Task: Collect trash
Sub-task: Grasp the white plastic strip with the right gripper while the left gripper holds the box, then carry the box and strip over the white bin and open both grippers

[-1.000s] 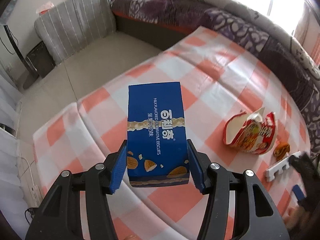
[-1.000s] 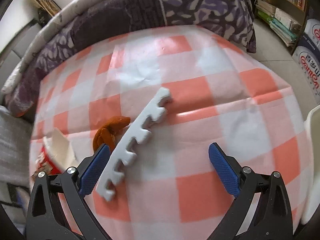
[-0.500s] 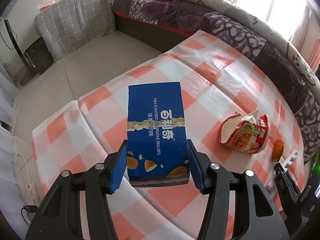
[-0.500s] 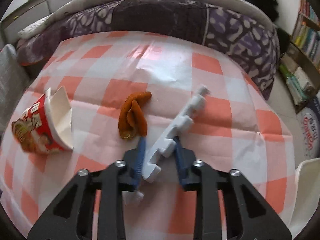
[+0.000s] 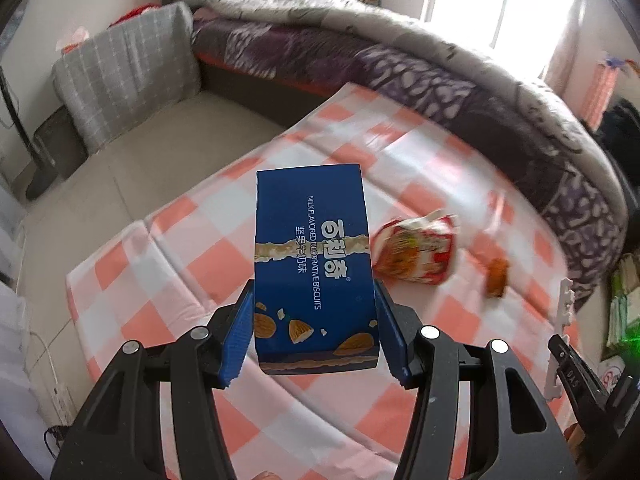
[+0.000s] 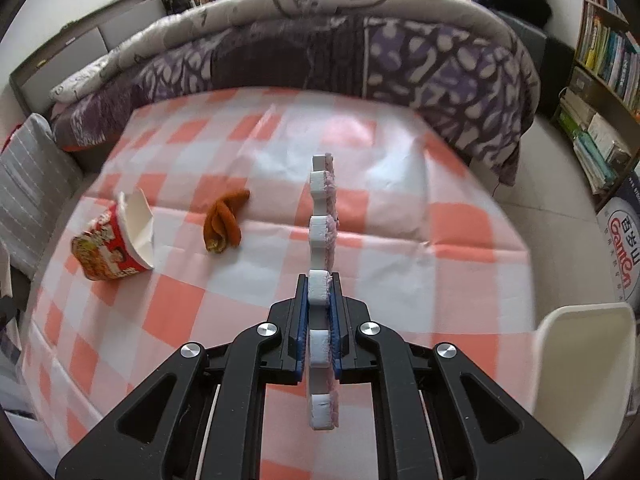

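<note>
Crushed noodle cup (image 6: 114,242) beside peel (image 6: 224,222)

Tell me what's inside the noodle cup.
The noodle cup lies tipped on the tablecloth, its mouth showing only bare white lining. The bottom is hidden from view.

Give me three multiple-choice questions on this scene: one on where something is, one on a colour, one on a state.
1. Where is the crushed noodle cup?
A. on the checked tablecloth
B. on the bed
C. on the white chair

2. What colour is the biscuit box?
A. green
B. blue
C. yellow

3. How are the right gripper's jaws?
A. wide open, empty
B. shut on the white notched foam strip
C. shut on the brown peel

Answers: A, the cup lies on the cloth; B, the box is dark blue; B, both pads press the strip.
</note>
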A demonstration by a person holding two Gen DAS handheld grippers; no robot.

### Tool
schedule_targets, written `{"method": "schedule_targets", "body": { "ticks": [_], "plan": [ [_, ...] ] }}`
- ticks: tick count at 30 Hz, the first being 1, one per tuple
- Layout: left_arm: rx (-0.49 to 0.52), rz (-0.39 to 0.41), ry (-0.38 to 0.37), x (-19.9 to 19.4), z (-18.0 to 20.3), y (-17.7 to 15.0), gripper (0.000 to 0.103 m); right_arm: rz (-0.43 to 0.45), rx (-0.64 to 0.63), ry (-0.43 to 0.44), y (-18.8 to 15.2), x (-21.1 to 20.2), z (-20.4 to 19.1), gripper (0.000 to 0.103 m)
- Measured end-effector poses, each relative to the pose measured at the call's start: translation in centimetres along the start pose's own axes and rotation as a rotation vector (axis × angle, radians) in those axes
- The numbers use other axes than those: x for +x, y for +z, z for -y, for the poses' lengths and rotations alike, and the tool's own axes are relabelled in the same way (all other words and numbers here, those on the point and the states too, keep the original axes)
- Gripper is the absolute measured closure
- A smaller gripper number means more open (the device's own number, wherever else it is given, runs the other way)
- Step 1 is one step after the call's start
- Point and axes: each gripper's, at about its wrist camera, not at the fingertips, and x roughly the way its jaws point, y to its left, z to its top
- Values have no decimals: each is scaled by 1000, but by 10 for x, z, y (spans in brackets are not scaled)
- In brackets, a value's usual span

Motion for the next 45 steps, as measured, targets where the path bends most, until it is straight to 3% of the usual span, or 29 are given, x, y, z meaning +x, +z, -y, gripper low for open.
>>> {"method": "schedule_targets", "body": {
  "ticks": [12,21,45],
  "plan": [
    [89,90,-96,-48,54,-8,48,108,-2,-29,6,-69,34,94],
    [163,107,-146,-64,96,-30,48,140,28,-83,-4,-90,74,94],
    [418,95,-262,-81,221,-101,48,69,221,-194,-13,-111,203,94]
  ]
}}
